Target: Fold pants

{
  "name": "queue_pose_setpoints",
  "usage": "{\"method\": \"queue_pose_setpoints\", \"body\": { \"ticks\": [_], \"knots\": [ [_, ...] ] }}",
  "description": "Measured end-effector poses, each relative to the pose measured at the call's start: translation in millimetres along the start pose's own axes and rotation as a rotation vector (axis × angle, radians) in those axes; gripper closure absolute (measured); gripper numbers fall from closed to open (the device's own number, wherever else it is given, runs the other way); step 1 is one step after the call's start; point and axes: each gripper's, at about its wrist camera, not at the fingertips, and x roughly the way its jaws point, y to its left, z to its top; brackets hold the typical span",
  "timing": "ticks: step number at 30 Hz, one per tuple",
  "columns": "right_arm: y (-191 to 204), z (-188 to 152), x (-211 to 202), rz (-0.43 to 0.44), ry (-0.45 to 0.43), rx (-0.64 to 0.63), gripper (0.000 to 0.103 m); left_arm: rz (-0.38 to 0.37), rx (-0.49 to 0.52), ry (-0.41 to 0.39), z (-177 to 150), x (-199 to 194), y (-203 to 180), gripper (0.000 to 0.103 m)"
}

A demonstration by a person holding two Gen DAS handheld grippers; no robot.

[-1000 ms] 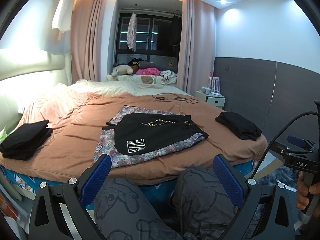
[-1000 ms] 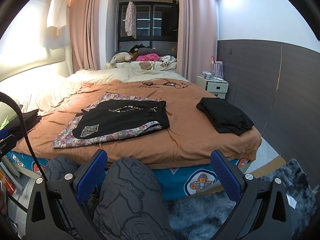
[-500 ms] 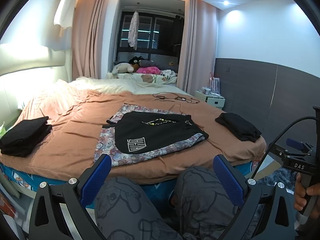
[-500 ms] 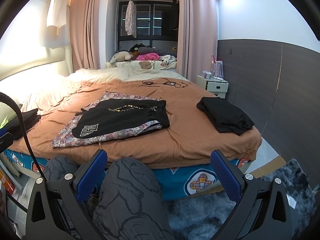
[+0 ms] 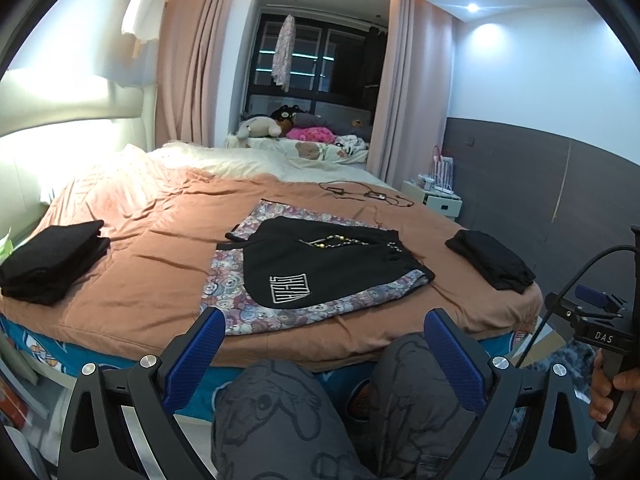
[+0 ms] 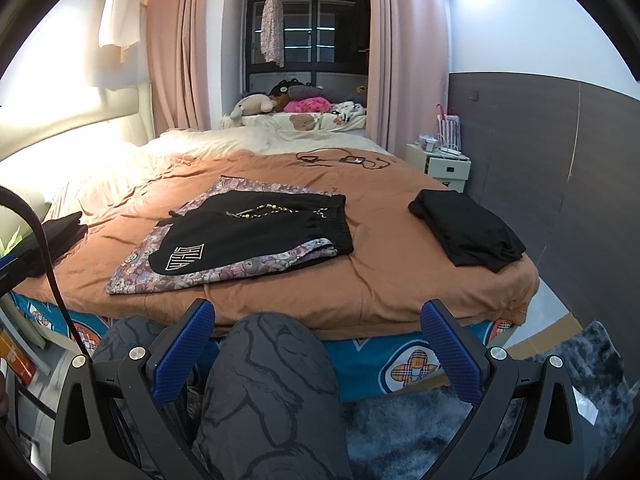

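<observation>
Left gripper [image 5: 320,344] spread wide, empty, hanging over person's patterned grey trouser knees [image 5: 280,412] short of bed edge. Right gripper [image 6: 318,336] likewise wide apart, nothing held. Black shorts [image 5: 324,264] with white logo lie flat on floral pants [image 5: 236,300], mid brown bedspread [image 5: 140,240]. Folded black stack [image 5: 52,256] left edge, black garment [image 6: 468,232] right corner.

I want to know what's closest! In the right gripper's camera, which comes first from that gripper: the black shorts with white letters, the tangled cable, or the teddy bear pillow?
1. Black shorts: nearest to the right gripper, on the flowery cloth in the middle of the bed.
2. Tangled cable: farther back on the brown blanket.
3. Teddy bear pillow: farthest, by the window.
</observation>
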Motion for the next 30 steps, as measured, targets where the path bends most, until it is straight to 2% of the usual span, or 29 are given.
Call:
{"method": "queue_pose_setpoints", "body": {
  "ticks": [9, 14, 21, 26, 30],
  "knots": [
    [-0.1, 11.0, 35.8, 0.011, 0.043, -0.025, 0.000, 0.026, -0.051, 0.047, 3.7, 34.0, 25.7, 0.005],
    [-9.2, 19.8, 57.5, 0.055, 0.078, 0.011, 0.000, 0.037, -0.093, 0.087, 4.4, 55.9, 42.1, 0.005],
    [-21.3, 29.2, 89.1, 0.094, 0.110, 0.032, 0.000, 0.092, -0.139, 0.154, 2.7, 89.0, 68.8, 0.005],
    [-33.3, 32.3, 115.7, 0.098, 0.174, 0.068, 0.000, 0.124, -0.144, 0.197, -1.0, 114.6, 81.9, 0.005],
    [-37.8, 41.7, 132.7, 0.110, 0.212, 0.066, 0.000, 0.118, -0.176, 0.224, -4.3, 129.0, 94.3, 0.005]
  ]
}}
